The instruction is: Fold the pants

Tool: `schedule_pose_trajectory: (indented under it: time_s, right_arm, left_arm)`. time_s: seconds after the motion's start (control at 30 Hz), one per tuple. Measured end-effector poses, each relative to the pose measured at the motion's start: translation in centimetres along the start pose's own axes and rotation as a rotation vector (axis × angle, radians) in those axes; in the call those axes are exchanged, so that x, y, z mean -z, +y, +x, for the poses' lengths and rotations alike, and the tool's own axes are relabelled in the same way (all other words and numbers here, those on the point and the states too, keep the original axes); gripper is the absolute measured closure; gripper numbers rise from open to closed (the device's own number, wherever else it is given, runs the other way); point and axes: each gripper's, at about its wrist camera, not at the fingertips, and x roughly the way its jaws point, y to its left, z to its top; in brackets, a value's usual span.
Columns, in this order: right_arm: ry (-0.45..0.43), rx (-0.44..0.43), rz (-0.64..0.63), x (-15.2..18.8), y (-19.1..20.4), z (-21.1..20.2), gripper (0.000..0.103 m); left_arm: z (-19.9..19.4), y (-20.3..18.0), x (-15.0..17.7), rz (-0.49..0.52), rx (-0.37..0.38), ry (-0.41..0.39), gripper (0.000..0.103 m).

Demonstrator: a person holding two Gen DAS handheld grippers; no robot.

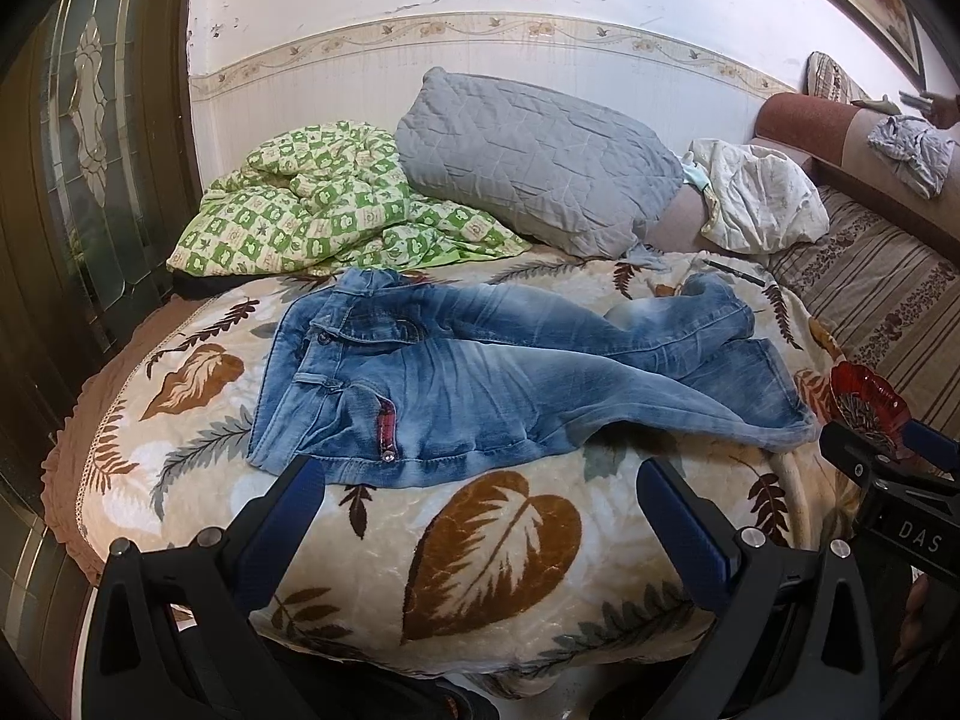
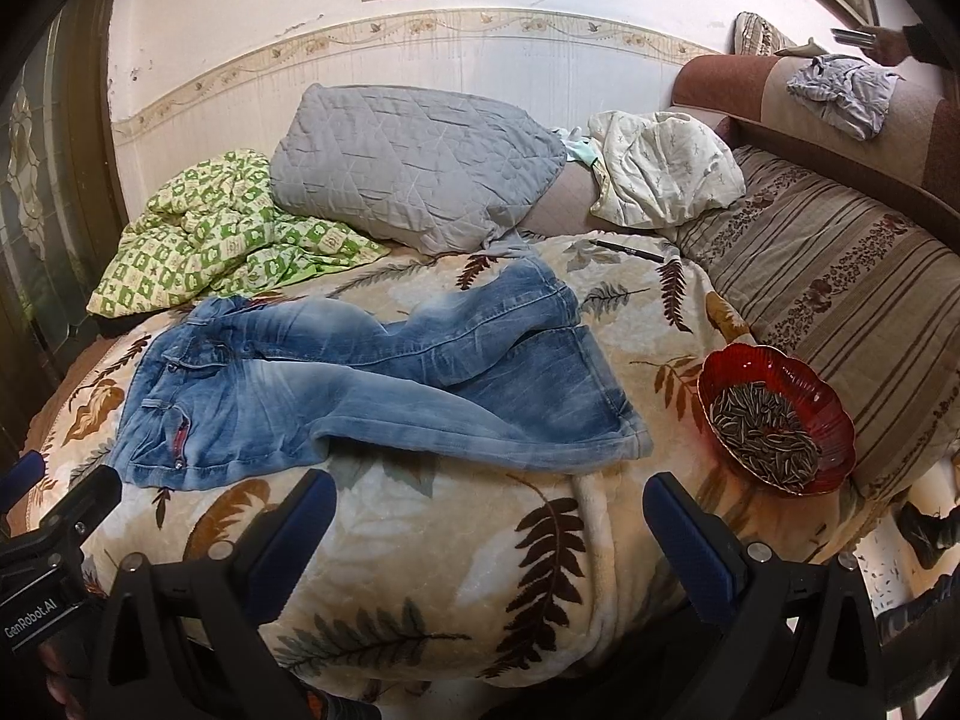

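Note:
Faded blue jeans [image 1: 480,372] lie spread on a leaf-patterned blanket [image 1: 492,546], waistband to the left, legs running right and partly overlapping. They also show in the right wrist view [image 2: 360,384]. My left gripper [image 1: 480,480] is open and empty, hovering just in front of the jeans' near edge below the seat. My right gripper [image 2: 489,492] is open and empty, in front of the near leg. Each gripper shows at the edge of the other's view.
A red glass bowl of sunflower seeds [image 2: 774,420] sits on the blanket right of the leg hems. A grey quilted pillow [image 2: 414,168], a green checked quilt [image 2: 210,234], a white pillow [image 2: 666,174], a pen [image 2: 630,251] and a striped cushion [image 2: 840,300] lie behind.

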Motion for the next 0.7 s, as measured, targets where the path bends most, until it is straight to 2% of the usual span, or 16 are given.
schedule_pose_trajectory:
  time_s: [0.3, 0.57, 0.7]
  right_arm:
    - [0.004, -0.003, -0.003, 0.04, 0.06, 0.01, 0.0]
    - [0.004, -0.003, -0.003, 0.05, 0.04, 0.08, 0.0]
    - [0.007, -0.002, -0.002, 0.06, 0.03, 0.09, 0.0]
  left_arm:
    - [0.13, 0.15, 0.07, 0.022, -0.021, 0.007, 0.0]
    - [0.1, 0.06, 0.03, 0.019, -0.02, 0.053, 0.0]
    - [0.26, -0.14, 0.16, -0.004, 0.001, 0.006, 0.0]
